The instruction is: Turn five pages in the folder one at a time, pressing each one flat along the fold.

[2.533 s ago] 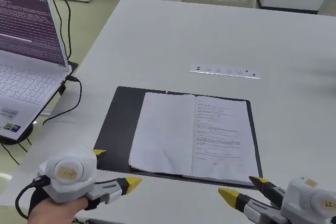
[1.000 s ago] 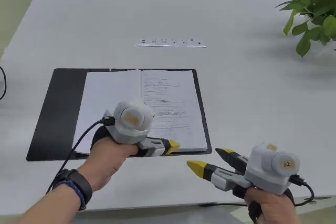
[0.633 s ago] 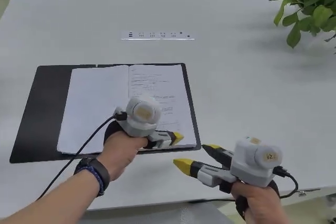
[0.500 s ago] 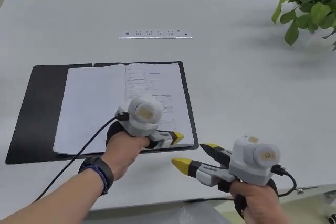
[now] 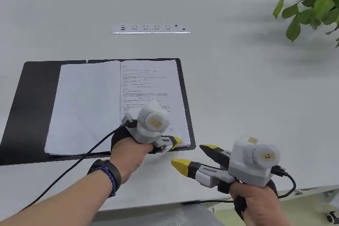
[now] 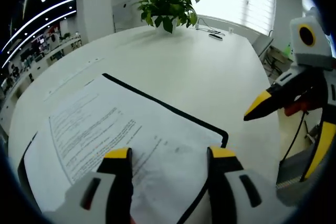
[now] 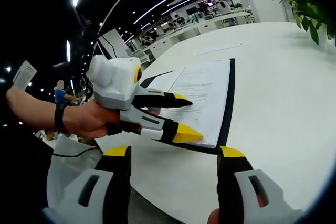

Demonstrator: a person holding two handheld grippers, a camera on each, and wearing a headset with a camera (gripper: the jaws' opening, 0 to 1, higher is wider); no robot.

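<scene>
Potted plant (image 5: 310,1), power strip (image 5: 151,28)

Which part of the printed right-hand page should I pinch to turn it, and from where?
I'd pinch the printed page at its lower outer corner, coming from the right: that edge lies free, opposite the fold, and the open left gripper hovers over it.

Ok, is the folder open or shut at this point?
Open: the folder lies spread flat, with a blank page on the left and a printed page on the right.
</scene>
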